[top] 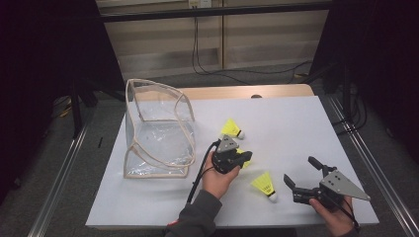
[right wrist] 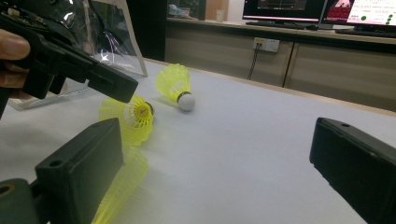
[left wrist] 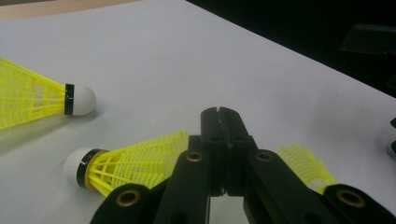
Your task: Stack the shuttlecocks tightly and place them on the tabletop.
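No text, label, brand, number or sign can be read anywhere.

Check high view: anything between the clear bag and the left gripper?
Nothing: bare white table between the clear bag and the left gripper in the high view.

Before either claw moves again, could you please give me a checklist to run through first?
1. Left claw empty: ok.
2. Left claw open for the middle shuttlecock beneath it: not ok, it is shut.
3. Right claw open: ok.
4. Near shuttlecock free of the right claw: ok.
5. Bag standing upright: ok.
6. Bag mouth open wide enough: cannot tell.
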The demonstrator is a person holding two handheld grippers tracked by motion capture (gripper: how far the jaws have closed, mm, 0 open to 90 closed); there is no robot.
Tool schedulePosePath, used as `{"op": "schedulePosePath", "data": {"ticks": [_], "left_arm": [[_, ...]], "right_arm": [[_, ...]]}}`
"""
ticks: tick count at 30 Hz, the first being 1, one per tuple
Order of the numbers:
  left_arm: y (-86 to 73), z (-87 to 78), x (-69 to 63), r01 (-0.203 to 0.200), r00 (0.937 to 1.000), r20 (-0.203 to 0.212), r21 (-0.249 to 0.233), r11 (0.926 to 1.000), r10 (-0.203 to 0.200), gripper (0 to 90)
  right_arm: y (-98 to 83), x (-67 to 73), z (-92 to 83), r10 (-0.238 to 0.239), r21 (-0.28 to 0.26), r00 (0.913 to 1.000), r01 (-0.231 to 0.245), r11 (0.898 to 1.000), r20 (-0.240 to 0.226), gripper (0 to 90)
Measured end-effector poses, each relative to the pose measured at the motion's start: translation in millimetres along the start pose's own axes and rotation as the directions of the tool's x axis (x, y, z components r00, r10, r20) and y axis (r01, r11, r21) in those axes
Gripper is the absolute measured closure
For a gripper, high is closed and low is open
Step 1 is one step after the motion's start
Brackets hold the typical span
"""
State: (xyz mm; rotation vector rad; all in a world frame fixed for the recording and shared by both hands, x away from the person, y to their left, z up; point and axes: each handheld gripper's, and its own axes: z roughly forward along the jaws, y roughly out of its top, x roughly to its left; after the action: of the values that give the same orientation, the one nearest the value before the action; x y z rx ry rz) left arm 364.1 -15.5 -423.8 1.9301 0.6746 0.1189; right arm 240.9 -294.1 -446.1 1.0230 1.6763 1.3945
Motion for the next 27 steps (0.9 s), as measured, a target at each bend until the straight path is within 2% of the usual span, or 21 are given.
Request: {"op": "schedulePosePath", "data": {"ticks": [9, 13, 19, 27], "left_arm": [[10.0, -4.5, 1.2, 0.008, 0.9999, 0.009, -0.02, 0.9998, -0.007, 89.5], [11.1, -6.5, 5.2, 0.002, 0.9998, -0.019, -0.035, 0.9994, -0.003, 88.4], [10.5, -8.6, 11.1, 0.015, 0.9992, -0.037, -0.05, 0.9987, -0.017, 87.0], [7.6, -7.6, 14.0, -0.002, 0.9975, -0.07, -0.034, 0.9994, 0.0, 81.6]], "right_arm": [[0.2, 0.0, -0.1, -0.005, 0.003, 1.0, 0.005, 1.0, 0.0, 2.1], [0.0, -0.2, -0.2, -0.001, 0.003, 1.0, 0.001, 1.0, -0.003, 2.1], [0.0, 0.0, -0.1, -0.002, 0.004, 1.0, 0.002, 1.0, -0.001, 2.1], [0.0, -0.1, -0.2, -0.002, 0.004, 1.0, 0.002, 1.0, -0.003, 2.1]]}}
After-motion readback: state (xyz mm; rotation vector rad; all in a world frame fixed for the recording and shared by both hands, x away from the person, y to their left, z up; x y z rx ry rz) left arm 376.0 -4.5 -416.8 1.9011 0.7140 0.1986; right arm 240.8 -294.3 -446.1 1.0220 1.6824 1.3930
